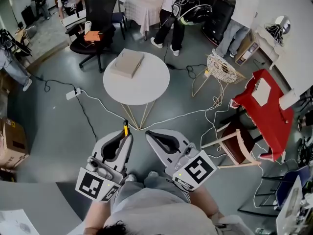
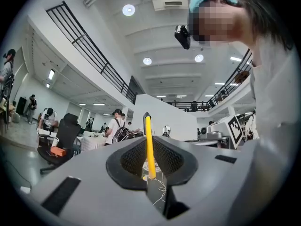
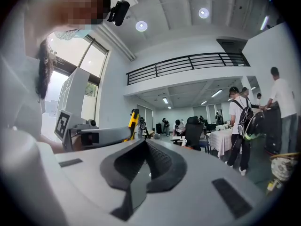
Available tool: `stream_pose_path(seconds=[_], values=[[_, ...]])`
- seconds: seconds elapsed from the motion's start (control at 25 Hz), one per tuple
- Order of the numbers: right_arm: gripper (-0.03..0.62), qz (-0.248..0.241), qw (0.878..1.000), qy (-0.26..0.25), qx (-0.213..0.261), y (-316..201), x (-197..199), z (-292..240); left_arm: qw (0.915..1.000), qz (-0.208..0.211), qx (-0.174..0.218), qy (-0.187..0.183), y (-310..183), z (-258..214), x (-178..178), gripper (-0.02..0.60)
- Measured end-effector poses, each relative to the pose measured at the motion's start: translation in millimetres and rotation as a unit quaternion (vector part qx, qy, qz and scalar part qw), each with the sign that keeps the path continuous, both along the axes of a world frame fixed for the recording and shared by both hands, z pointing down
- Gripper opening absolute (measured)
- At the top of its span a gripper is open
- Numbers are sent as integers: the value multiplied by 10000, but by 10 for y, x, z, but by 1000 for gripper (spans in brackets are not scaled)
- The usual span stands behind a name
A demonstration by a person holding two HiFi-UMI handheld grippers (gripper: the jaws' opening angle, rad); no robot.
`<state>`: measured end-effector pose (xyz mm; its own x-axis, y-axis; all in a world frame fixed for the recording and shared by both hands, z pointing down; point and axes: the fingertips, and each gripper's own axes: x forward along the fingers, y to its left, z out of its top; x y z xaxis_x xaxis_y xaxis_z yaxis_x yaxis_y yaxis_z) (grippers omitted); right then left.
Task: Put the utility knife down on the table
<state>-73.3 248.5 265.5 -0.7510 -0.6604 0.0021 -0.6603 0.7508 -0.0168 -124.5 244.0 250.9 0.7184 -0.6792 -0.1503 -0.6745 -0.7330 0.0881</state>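
Note:
A yellow utility knife (image 2: 149,145) stands upright between the jaws of my left gripper (image 2: 147,136), which is shut on it. In the head view only the knife's yellow tip (image 1: 125,128) pokes out past the left gripper (image 1: 127,136), held low in front of the person's body. My right gripper (image 1: 149,134) hangs beside it, shut with nothing between its pads. The right gripper view shows its jaws (image 3: 143,144) closed, with the knife (image 3: 133,121) off to the left. The round white table (image 1: 146,84) stands ahead on the grey floor and carries a flat beige box (image 1: 128,62).
White and black cables (image 1: 98,104) trail over the floor around the table's legs. A black office chair (image 1: 95,28) stands far left, a wire basket stand (image 1: 222,68) to the right, and a red cover (image 1: 266,111) and wooden stool (image 1: 234,143) nearer right. People (image 1: 176,13) stand at the back.

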Motion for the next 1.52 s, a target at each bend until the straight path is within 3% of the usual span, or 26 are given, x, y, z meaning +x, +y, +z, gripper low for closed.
stream_pose_path(seconds=[0.32, 0.92, 1.52], values=[[8, 139, 9999, -66, 45, -38, 7, -30, 10000, -21, -22, 55, -50, -14, -41, 48], [8, -97, 9999, -98, -27, -10, 470, 60, 9995, -320, -34, 51, -93, 45, 320, 48], [8, 221, 9998, 0, -6, -961, 702, 44, 9999, 54, 12, -94, -1025, 64, 611, 48]])
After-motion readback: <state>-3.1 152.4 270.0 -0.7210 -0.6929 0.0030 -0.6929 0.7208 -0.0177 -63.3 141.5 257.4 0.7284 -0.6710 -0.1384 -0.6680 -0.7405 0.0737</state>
